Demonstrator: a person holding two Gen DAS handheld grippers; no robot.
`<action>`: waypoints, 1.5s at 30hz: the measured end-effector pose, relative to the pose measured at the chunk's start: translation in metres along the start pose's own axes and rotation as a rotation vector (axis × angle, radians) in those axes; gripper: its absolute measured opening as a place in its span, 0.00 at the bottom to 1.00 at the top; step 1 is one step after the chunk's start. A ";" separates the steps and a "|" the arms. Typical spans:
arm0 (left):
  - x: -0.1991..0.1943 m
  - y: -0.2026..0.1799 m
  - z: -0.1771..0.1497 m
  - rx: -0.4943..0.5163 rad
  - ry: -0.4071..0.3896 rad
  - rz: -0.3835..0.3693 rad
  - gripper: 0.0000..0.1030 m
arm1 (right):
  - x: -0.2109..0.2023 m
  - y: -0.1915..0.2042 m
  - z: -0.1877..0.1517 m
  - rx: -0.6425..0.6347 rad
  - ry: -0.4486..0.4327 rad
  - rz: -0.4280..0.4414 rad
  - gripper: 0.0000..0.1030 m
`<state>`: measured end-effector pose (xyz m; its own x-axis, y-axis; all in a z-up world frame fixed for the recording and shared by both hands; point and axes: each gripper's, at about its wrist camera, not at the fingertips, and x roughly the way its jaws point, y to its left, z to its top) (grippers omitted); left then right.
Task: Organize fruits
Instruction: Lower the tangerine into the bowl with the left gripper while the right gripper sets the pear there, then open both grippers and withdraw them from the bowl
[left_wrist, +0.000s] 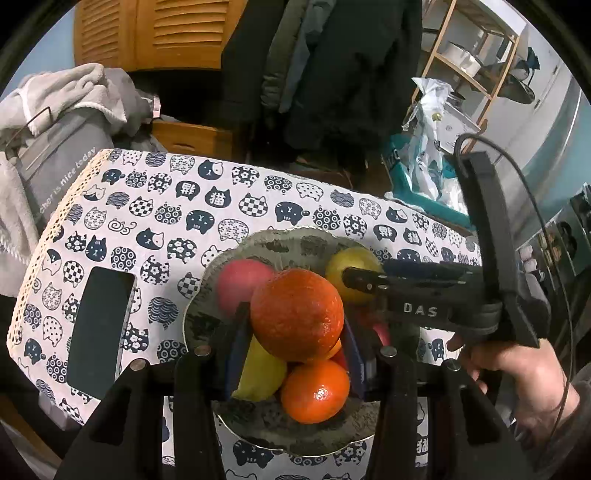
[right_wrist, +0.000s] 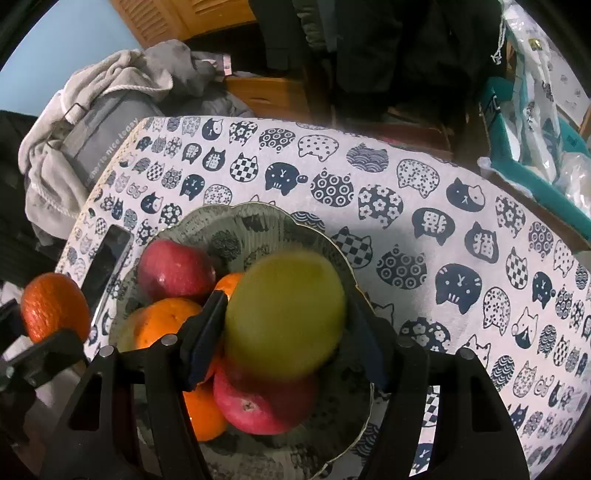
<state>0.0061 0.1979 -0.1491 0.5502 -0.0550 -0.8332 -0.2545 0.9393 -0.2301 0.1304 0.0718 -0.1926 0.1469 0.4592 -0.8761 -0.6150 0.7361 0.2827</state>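
Left wrist view, nearest first: the left gripper (left_wrist: 295, 332) was clamped on a deep-orange, pebbled orange (left_wrist: 297, 314), one pad on each side, the fruit held at frame centre directly above the plate (left_wrist: 258, 243). Below it in the lower middle lay a second orange (left_wrist: 315, 390) and a yellow fruit (left_wrist: 260, 373), both on the plate. We judged the plate to lie straight under the held orange, so the coming move was a short drop, not a reach.

Right wrist view: the right gripper (right_wrist: 286, 317) had a yellow-green lemon (right_wrist: 286, 314) between its fingers (blurred, so we could not tell whether the pads were pressing or just parting). Its long axis ran from lower left to upper right of the frame. It hung over the red apple (right_wrist: 258, 406) at lower centre, with another apple (right_wrist: 175, 271) farther back at left.

Both hands sat over the plate; the right gripper entered the left view from the right edge, carried by a hand (left_wrist: 517, 376).

Farther out: the cat-print tablecloth (right_wrist: 443, 229), and a dark phone (left_wrist: 99, 328) lying at the left of the plate.
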 end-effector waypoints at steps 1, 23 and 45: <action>0.000 -0.001 -0.001 0.004 0.002 -0.001 0.46 | -0.003 0.001 0.000 -0.001 -0.011 0.010 0.66; 0.022 -0.043 -0.037 0.086 0.092 -0.034 0.46 | -0.073 -0.020 -0.025 0.104 -0.111 -0.051 0.65; 0.043 -0.073 -0.058 0.120 0.147 0.015 0.63 | -0.146 -0.003 -0.059 0.014 -0.196 -0.190 0.75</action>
<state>0.0020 0.1073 -0.1970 0.4227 -0.0818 -0.9026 -0.1601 0.9735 -0.1632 0.0651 -0.0264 -0.0886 0.4067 0.3988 -0.8219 -0.5517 0.8243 0.1270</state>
